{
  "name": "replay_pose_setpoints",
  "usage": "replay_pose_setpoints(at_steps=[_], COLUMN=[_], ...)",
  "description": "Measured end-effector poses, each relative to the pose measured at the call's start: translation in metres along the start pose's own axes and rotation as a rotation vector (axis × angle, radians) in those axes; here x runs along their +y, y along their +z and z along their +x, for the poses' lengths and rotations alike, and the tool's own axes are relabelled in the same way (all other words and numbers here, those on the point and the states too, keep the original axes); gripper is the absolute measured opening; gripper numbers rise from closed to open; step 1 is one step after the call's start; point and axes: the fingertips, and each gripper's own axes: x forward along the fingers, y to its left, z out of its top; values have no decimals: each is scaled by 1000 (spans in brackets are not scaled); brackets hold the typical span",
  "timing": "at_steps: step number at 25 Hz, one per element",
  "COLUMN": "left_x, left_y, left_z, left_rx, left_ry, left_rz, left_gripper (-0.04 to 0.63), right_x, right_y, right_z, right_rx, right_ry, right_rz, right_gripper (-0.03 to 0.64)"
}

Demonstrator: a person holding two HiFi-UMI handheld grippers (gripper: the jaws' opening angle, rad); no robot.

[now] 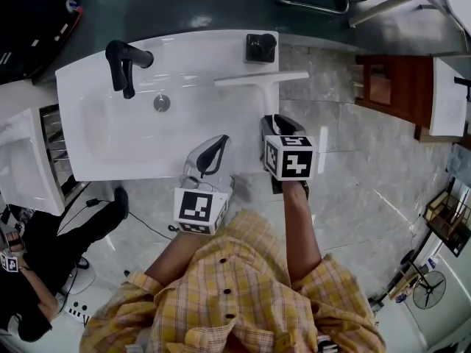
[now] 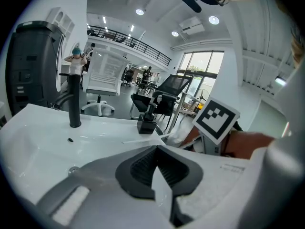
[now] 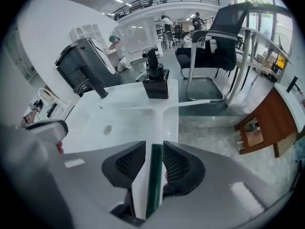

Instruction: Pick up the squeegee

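Observation:
A white squeegee lies on the right end of the white sink top, blade across the far side, handle running toward me. My right gripper points steeply down over that handle. In the right gripper view the handle runs from between the jaws up to the blade; the right gripper is open, its pads on either side of the handle and not squeezing it. My left gripper hangs over the basin's near edge, shut and empty. In its own view the left gripper faces the squeegee.
A black faucet stands at the back left of the basin, a black soap dispenser at the back right near the blade. A drain sits mid-basin. Right of the sink lie a tiled floor, a wooden stand and a chair base.

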Motion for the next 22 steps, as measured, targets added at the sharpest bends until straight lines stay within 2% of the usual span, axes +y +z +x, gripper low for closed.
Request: replay_pose_setpoints(at_steps=[7, 12, 22], left_x=[-1, -2, 4], left_y=[-6, -10, -11], left_z=[4, 7, 6], left_rx=[22, 29, 34], left_ry=[-23, -33, -30], left_rz=[17, -26, -84], left_gripper=[2, 2, 2], right_x=[-1, -3, -6], right_y=[-4, -9, -11], right_z=[8, 14, 21], right_rx=[34, 67, 111], right_ry=[-2, -9, -15], right_rz=[-18, -31, 26], right_gripper=[98, 87, 91])
